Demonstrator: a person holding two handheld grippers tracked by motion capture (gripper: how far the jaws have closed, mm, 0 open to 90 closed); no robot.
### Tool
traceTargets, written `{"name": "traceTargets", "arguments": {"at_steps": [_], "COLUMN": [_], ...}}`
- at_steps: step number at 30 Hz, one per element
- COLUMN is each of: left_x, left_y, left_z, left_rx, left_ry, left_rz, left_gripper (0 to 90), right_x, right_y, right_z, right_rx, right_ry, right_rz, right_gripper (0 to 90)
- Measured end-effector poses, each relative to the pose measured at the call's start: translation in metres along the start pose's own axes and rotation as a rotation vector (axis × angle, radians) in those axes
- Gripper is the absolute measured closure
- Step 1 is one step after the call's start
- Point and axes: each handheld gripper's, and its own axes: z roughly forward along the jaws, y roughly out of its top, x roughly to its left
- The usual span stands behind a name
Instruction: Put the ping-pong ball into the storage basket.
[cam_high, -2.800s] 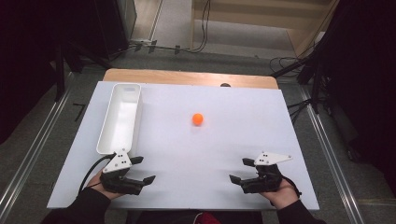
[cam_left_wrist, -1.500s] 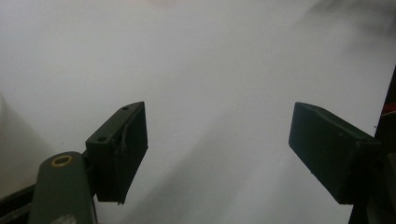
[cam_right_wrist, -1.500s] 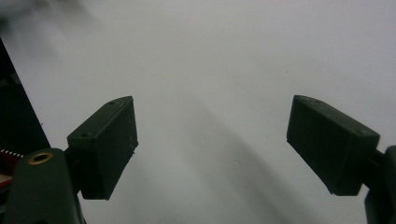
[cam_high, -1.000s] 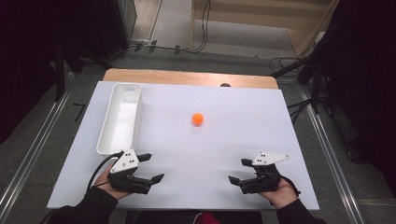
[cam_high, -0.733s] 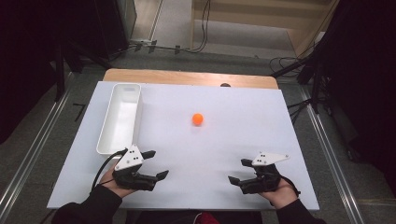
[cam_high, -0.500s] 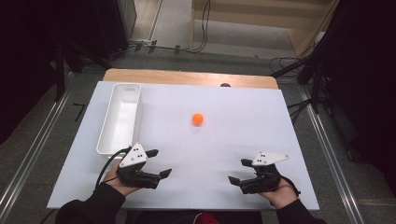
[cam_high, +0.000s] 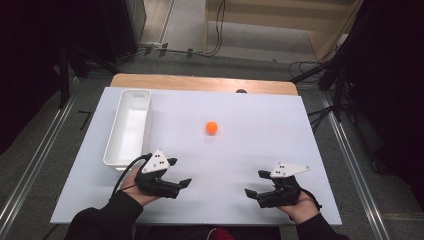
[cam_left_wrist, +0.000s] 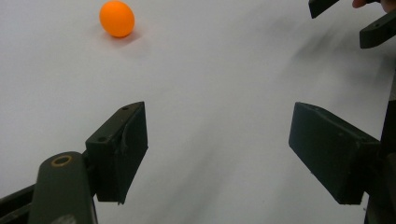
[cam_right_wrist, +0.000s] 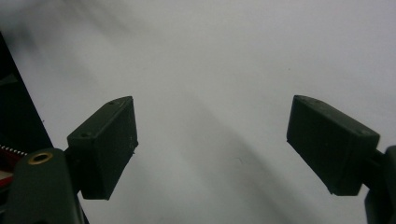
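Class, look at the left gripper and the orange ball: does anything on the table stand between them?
Nothing visible does. The left gripper has open, empty jaws, and bare white table runs from it to the orange ball. The white tray lies off to the left side, clear of that line.

Inventory, by count:

- Ball, orange: one.
- Tray, white, oblong: one.
- Board, white, covering the table: one.
- Table, wooden edge showing at the far side: one.
- Grippers, black, two-jaw: two, namely the left gripper and the right gripper.
- Grey three-cornered plates: two, one atop each gripper.
- Hands: two, one behind each gripper.
- Jaws counted across both grippers: four.
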Motion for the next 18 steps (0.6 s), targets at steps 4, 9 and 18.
{"name": "traceTargets", "arguments": {"at_steps": [4,9,18], "left_x": [-0.001,0.0,0.003], "left_y": [0.006,0.012,0.02], "left_z": [0.008,0.015,0.022], "left_rx": [0.014,0.032,0.033], "left_ry": [0.006,-0.011,-0.009], "left_rz": [0.013,-0.012,-0.03], "left_gripper": [19.9,19.9,19.9], "right_x": [0.001,0.0,0.001], "right_y": [0.0,0.0,0.0], "right_z": [0.0,-0.001,-0.001], "right_rx": [-0.002,0.001,0.0], "right_ry": [0.0,0.001,0.001], "right_rz": [-0.004,-0.003,-0.004], "right_gripper": [15.0,15.0,15.0]}}
